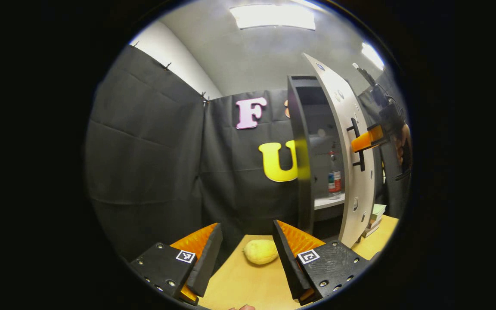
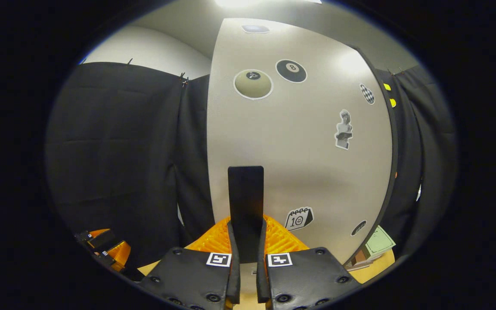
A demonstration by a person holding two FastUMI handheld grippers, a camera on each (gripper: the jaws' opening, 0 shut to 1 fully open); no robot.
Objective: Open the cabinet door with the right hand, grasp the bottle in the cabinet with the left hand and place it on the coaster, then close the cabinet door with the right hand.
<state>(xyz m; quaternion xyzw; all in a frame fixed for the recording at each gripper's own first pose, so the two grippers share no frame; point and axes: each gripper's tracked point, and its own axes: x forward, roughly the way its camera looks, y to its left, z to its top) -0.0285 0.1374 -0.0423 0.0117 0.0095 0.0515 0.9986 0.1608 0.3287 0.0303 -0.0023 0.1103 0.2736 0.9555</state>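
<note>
Currently the bottle (image 1: 334, 178) stands upright on a shelf (image 1: 328, 201) inside the cabinet (image 1: 300, 150), near the door side. The door (image 1: 351, 150) is swung partly open; the bottle shows through the gap between cabinet edge and door.

Right hand-held gripper (image 2: 248, 241) is clenched on the door handle (image 2: 246, 206), both fingers pressing its sides. In the left gripper view the same hand-held gripper sits at the handle (image 1: 359, 144) on the door's outer face, with a hand (image 1: 403, 148) behind it.

Left hand-held gripper (image 1: 248, 254) is released, fingers well apart, holding nothing, hovering over the table (image 1: 252, 284) well short of the cabinet. It also shows low left in the right gripper view.

A round yellowish object (image 1: 261, 252) lies on the table between the left fingers in the left gripper view; can't tell what it is. Stickers (image 2: 291, 71) dot the door face. A stack of books (image 2: 370, 249) sits on the table just beside the door's lower edge.
</note>
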